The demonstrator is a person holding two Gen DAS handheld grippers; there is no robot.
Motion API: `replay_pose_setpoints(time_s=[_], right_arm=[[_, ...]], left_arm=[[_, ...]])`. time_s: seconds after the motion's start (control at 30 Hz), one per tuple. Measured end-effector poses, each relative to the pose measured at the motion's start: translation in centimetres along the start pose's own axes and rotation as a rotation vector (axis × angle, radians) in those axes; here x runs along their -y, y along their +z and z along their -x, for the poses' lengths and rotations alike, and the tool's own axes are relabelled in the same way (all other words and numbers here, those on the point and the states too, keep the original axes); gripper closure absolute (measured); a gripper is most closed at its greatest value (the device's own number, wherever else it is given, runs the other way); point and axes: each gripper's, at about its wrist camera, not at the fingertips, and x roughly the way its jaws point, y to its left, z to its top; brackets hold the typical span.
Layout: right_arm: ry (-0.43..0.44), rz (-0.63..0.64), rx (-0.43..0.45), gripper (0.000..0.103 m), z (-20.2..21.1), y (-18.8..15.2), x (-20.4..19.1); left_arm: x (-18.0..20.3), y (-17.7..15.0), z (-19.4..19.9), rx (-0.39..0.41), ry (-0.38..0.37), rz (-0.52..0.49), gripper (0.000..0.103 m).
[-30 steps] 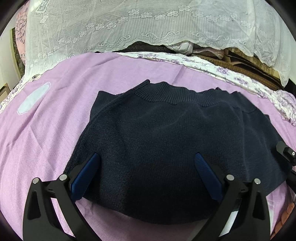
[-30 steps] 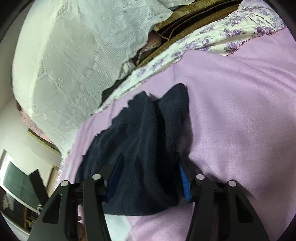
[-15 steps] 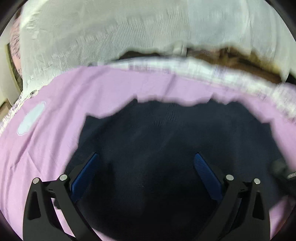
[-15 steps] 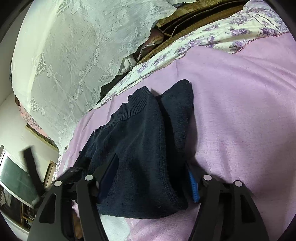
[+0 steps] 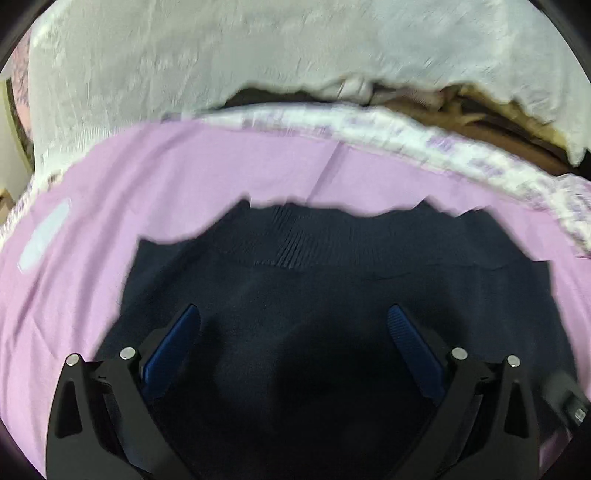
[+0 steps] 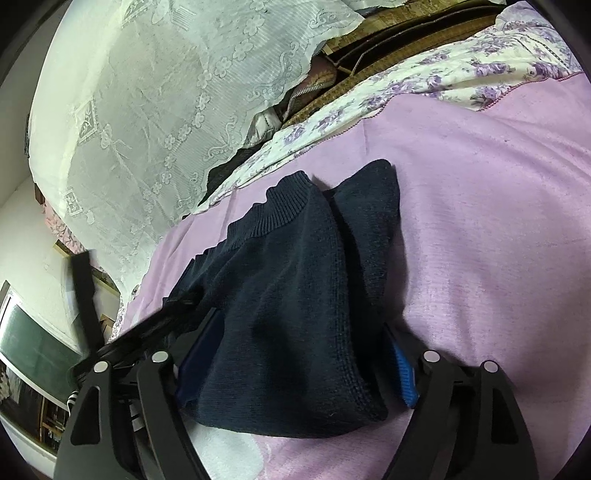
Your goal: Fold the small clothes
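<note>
Sweater [image 5: 332, 295]: dark navy knit, lying on the purple sheet [image 5: 184, 177]; ribbed collar [image 5: 295, 243] at the far edge in the left wrist view. In the right wrist view the sweater [image 6: 288, 314] lies folded over on itself, with one folded part [image 6: 373, 214] along its right side and a knit hem at the near edge.

Left gripper [image 5: 291, 328]: black frame with blue pads, pointing down over the middle of the sweater. Its jaws stand wide apart; nothing is clamped between them. Whether the fingertips [image 5: 184, 325] touch the knit cannot be told, as the picture is blurred.

Right gripper [image 6: 295, 339]: black frame with blue pads, at the near end of the folded sweater. Its jaws have just been opening and now stand wide; the folded knit lies between them. The right pad [image 6: 404, 376] sits just beside the sweater's edge, the left pad [image 6: 199, 354] is partly hidden by it. No pinch on the cloth shows.

Purple sheet: covers the bed under the sweater; a pale patch [image 5: 44, 236] shows toward the left in the left wrist view.

Flowered cloth [image 6: 424, 77]: white with purple blossoms, along the far edge of the purple sheet.

Lace cover [image 6: 155, 92]: white, patterned, draped over a heap behind the bed; brown and dark cloth [image 6: 388, 33] shows beneath its edge.

Other: the left gripper's black frame [image 6: 147, 325] enters the right wrist view at left, over the sweater.
</note>
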Motion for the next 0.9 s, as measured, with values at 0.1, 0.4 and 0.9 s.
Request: replay_pose_setpoints(time_s=[0.1,0.4,0.9], right_arm=[[0.003,0.013,-0.003,0.016,-0.1,0.0,-0.3],[0.035,-0.043,0.021,0.018,0.4,0.3,0.5],[0.065,-0.032,-0.013,0.003,-0.6,1.6,0.3]], left_arm=[[-0.4,-0.2,-0.1,0.012,-0.008,0.012,0.004],[-3.0,-3.1,3.4,0.049,-0.116,0.04,0.005],[0.1,-4.3,6.6,0.088,-0.051,-0.059,0.005]])
